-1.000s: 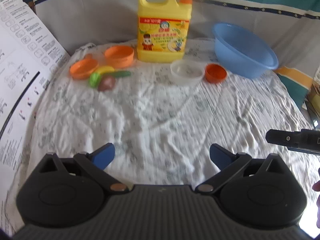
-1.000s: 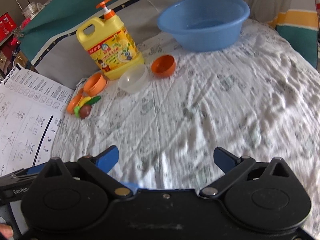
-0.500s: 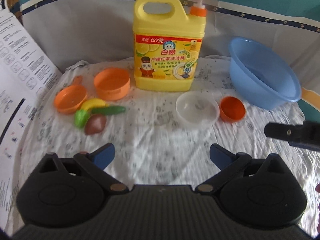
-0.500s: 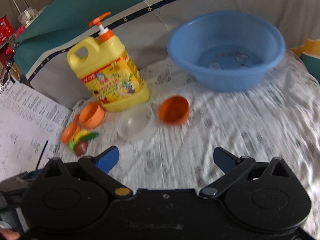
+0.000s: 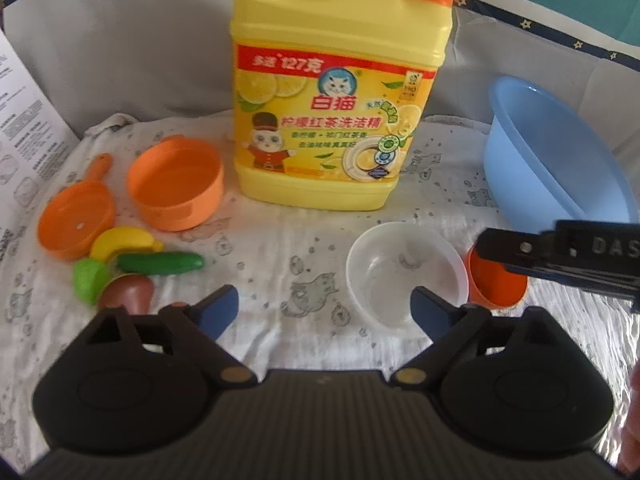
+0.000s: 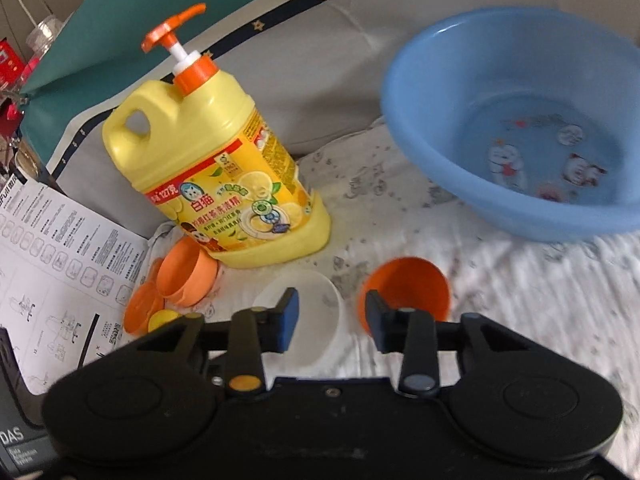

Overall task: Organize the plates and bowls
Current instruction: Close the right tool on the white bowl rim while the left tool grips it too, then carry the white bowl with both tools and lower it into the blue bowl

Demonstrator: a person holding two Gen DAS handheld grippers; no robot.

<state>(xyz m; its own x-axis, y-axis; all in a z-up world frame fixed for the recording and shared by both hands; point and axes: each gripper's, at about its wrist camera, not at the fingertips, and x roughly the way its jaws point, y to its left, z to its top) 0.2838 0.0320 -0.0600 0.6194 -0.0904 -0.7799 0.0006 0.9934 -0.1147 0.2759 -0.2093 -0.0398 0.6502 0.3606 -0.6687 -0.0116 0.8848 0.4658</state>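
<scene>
A clear plastic bowl and a small orange bowl sit side by side on the white cloth, in front of a yellow detergent jug. My left gripper is open and empty, just short of the clear bowl. My right gripper has its jaws partly closed, with a gap left between them. It hovers between the clear bowl and the orange bowl and holds nothing. A larger orange bowl and an orange toy pan lie at the left.
A big blue basin stands at the right. Toy banana, cucumber and other toy food lie left of my left gripper. A printed instruction sheet lies along the left edge. A grey cushion wall rises behind.
Both grippers moved forward toward the bowls. My right gripper's jaws closed from wide open to a narrow gap above the two small bowls.
</scene>
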